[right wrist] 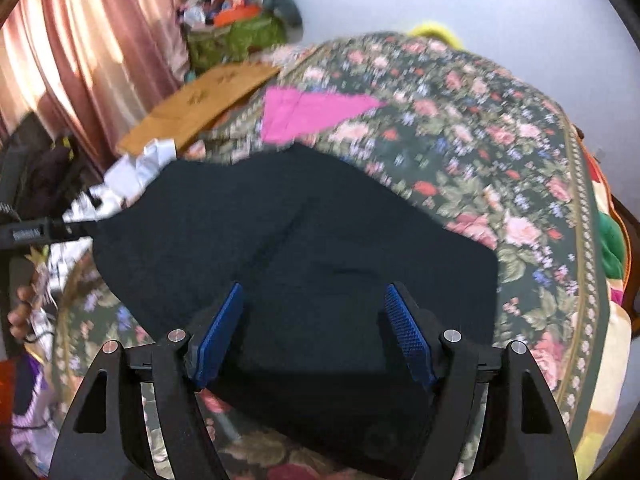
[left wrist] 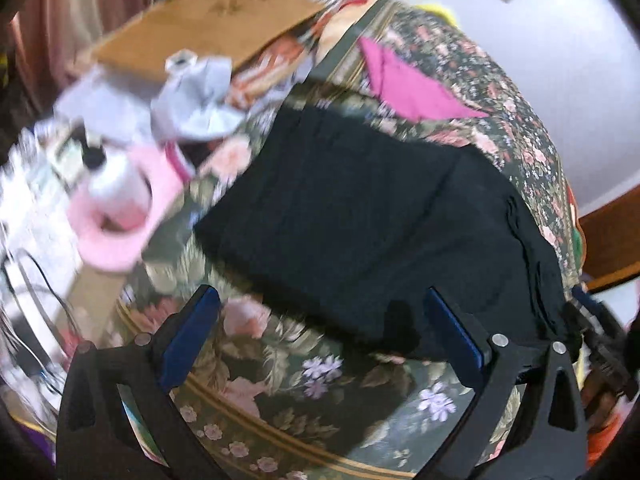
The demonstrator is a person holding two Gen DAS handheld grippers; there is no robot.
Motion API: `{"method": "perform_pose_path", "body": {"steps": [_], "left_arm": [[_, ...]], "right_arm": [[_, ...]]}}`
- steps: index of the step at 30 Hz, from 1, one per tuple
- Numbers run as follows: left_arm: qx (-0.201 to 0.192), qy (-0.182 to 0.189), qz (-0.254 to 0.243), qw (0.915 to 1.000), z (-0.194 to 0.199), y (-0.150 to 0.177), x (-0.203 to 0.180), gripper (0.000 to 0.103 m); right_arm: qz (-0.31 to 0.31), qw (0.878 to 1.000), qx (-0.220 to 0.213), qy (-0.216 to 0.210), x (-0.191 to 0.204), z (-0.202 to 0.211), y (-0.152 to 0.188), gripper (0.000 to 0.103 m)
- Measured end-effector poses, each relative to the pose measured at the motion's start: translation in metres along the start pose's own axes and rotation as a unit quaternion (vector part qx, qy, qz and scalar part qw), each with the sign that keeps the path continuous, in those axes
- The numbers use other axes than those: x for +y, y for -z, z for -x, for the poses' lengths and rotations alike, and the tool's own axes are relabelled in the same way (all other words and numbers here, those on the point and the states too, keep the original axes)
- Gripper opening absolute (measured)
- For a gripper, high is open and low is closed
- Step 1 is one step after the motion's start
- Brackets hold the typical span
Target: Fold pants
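Note:
The black pants (left wrist: pixel 360 216) lie folded into a broad flat shape on a floral bedspread (left wrist: pixel 304 396); they also show in the right wrist view (right wrist: pixel 304 248). My left gripper (left wrist: pixel 320 300) is open and empty, hovering over the near edge of the pants. My right gripper (right wrist: pixel 314 292) is open and empty, just above the near part of the pants. The right gripper's tip (left wrist: pixel 592 312) shows at the right edge of the left wrist view. The left gripper (right wrist: pixel 36 234) shows at the left edge of the right wrist view.
A folded pink cloth (left wrist: pixel 408 80) lies on the bedspread beyond the pants, also in the right wrist view (right wrist: pixel 312 114). A wooden board (left wrist: pixel 208 24), grey cloth (left wrist: pixel 192 92), a pink ring-shaped object (left wrist: pixel 120 208) and clutter lie to the left. Pink curtains (right wrist: pixel 80 40) hang at the left.

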State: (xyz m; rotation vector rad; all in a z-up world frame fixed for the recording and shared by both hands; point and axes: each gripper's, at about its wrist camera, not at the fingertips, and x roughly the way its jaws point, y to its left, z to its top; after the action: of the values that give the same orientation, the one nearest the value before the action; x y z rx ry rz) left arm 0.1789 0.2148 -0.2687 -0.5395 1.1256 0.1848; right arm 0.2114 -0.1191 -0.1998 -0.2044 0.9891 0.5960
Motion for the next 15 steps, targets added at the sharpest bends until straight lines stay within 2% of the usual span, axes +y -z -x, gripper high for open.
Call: {"method": "perform_pose_path", "body": {"steps": [3, 6, 8, 10, 12, 15], "left_arm": [[0.032, 0.036, 0.026, 0.9985, -0.014, 0.005, 0.013, 0.103], [0.071, 0.093, 0.057, 0.9915, -0.028, 0.008, 0.020, 0.103], [0.072, 0.106, 0.060, 0.9900, -0.031, 0.007, 0.020, 0.103], [0.083, 0.146, 0.077, 0.9828, -0.038, 0.004, 0.020, 0.103], [0.093, 0.169, 0.091, 0.9770, -0.047, -0.003, 0.023, 0.103], [0.102, 0.179, 0.100, 0.9733, -0.061, -0.016, 0.024, 0.103]], "right_arm": [[0.002, 1.000, 0.002, 0.001, 0.003, -0.004, 0.005, 0.070], [-0.014, 1.000, 0.010, -0.013, -0.002, -0.004, 0.006, 0.070], [-0.016, 1.000, 0.011, -0.017, -0.002, -0.005, 0.008, 0.070], [-0.014, 1.000, 0.011, -0.016, 0.001, -0.005, 0.009, 0.070], [-0.013, 1.000, 0.013, -0.017, 0.002, -0.006, 0.008, 0.070], [-0.014, 1.000, 0.013, -0.022, 0.002, -0.007, 0.008, 0.071]]}}
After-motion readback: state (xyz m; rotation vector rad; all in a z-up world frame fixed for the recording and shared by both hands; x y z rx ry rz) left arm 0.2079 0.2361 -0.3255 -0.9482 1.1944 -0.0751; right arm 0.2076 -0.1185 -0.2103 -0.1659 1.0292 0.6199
